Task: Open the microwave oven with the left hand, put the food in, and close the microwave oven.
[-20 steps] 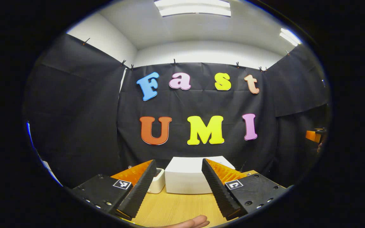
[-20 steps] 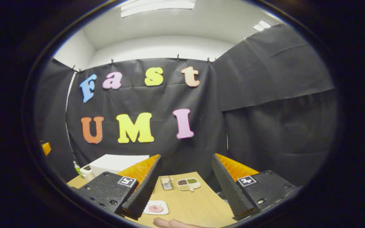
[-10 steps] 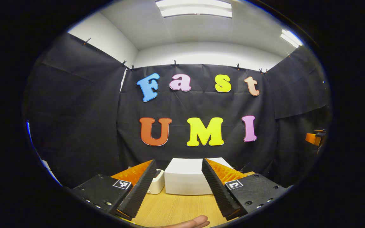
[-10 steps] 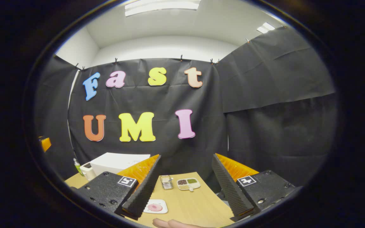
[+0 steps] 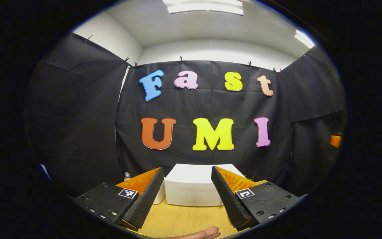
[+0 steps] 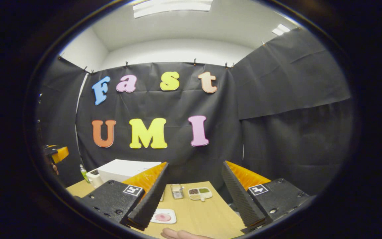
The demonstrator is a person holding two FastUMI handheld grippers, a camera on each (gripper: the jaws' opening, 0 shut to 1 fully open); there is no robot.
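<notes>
Left gripper (image 5: 186, 196) wide, white box-shaped microwave oven (image 5: 192, 189) lower centre between fingers. Right gripper (image 6: 192, 196) wide over wooden table (image 6: 204, 214): one pink food plate (image 6: 163, 216), one divided dish (image 6: 200, 193), one metal tin (image 6: 177, 191).

walls: black cloth (image 5: 78, 126) hanging from clips, wrapping ahead and to both sides | upper wall (image 5: 211, 51): white, showing above the cloth | ceiling: light panels (image 5: 204, 6) glowing overhead | furniture: wooden table (image 6: 204, 212) lying below and ahead
</notes>
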